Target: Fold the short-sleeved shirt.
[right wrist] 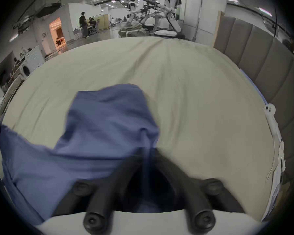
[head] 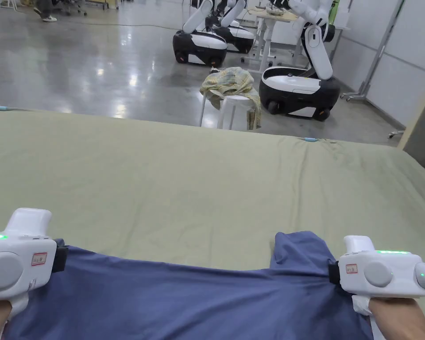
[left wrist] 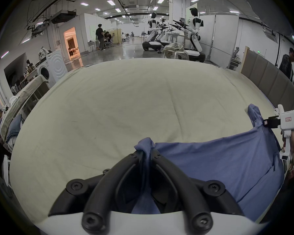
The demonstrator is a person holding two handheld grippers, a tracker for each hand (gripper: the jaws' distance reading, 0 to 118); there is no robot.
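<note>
Head view: a pale green sheet-covered bed [head: 185, 186] carries the blue short-sleeved shirt [head: 185, 301], stretched along its near edge. The left gripper [left wrist: 147, 152] pinches one bunched shirt corner, the right gripper [right wrist: 147, 155] clamps the other.

Shirt [head: 185, 301]: matt blue woven cloth. Bed sheet [head: 185, 186]: matt beige cloth, lightly creased. Floor [head: 96, 66]: glossy, reflective.
</note>
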